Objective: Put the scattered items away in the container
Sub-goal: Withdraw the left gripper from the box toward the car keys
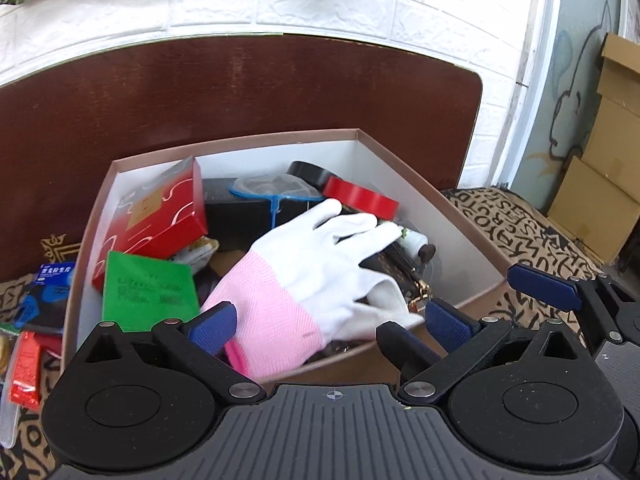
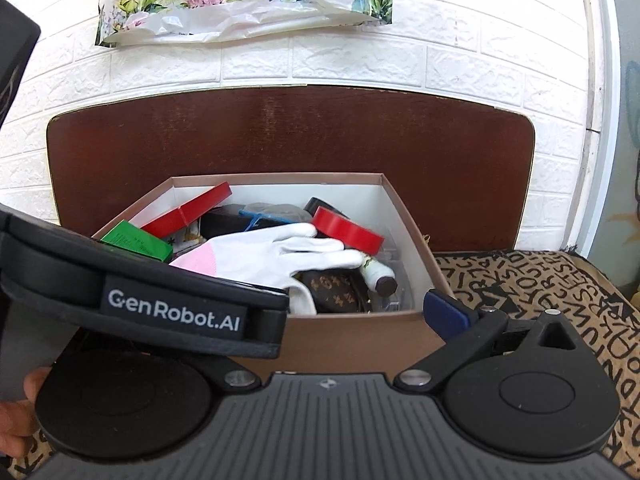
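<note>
A brown cardboard box [image 1: 240,140] with white inner walls sits in front of both grippers. On top of its contents lies a white glove with a pink cuff [image 1: 316,256]. My left gripper [image 1: 330,322] is open wide. The glove's cuff lies between its blue pads [image 1: 212,322], which do not press on it. My right gripper [image 2: 316,316] is open too. Only its right finger [image 2: 446,316] shows, by the box's near right corner; the left gripper's housing [image 2: 172,308] hides the other. A blue packet [image 1: 54,280] and a red packet [image 1: 26,368] lie outside the box on the left.
The box also holds a red carton [image 1: 156,220], a green carton [image 1: 148,292], a red tape roll [image 1: 360,196], a black roll [image 1: 308,172], a brown patterned pouch [image 2: 336,292] and a small bottle [image 2: 380,276]. A dark wooden board [image 1: 240,88] stands behind it. Letter-patterned cloth [image 2: 540,280] covers the surface.
</note>
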Motion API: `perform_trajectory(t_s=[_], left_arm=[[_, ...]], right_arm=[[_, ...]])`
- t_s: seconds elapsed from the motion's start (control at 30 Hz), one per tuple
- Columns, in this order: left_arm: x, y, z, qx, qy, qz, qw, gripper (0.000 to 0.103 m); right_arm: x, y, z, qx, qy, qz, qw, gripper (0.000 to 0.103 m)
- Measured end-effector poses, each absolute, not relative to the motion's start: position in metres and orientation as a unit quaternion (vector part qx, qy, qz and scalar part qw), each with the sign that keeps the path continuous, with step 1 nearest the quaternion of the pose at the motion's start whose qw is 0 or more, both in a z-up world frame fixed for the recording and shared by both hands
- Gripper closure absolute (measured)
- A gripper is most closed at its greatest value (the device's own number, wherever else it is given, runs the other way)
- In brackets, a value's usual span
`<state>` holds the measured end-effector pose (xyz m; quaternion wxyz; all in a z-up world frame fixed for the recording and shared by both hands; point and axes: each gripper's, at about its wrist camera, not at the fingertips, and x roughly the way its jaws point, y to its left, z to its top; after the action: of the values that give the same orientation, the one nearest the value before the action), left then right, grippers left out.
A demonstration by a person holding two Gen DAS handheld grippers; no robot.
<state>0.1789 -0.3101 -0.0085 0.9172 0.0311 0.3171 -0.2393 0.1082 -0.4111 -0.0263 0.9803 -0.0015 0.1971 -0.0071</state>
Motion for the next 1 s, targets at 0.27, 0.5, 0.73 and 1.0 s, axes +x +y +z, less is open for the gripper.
perform_trajectory(t_s=[0.27,0.5,0.73,1.0], left_arm=[[0.157,-0.298,-0.005,0.033,0.309,-0.234,0.921,0.000],[0.139,-0.287,0.001,0.032,0.300,-0.235,0.924,0.000],[0.128,-0.274,0.003,0.019,0.303,-0.235,0.923,0.000],[0.118,-0.254,0.002,0.003,0.306,-0.228,0.924,0.000]], right_arm=[[0.094,-0.400,-0.025,0.006,0.203,-0.001,0.979,0.000],[0.079,-0.386,-0.021,0.004,0.198,0.007,0.980,0.000],[0.069,-0.374,-0.018,-0.002,0.196,0.014,0.981,0.000],[0.060,-0.357,-0.016,-0.011,0.196,0.024,0.980,0.000]])
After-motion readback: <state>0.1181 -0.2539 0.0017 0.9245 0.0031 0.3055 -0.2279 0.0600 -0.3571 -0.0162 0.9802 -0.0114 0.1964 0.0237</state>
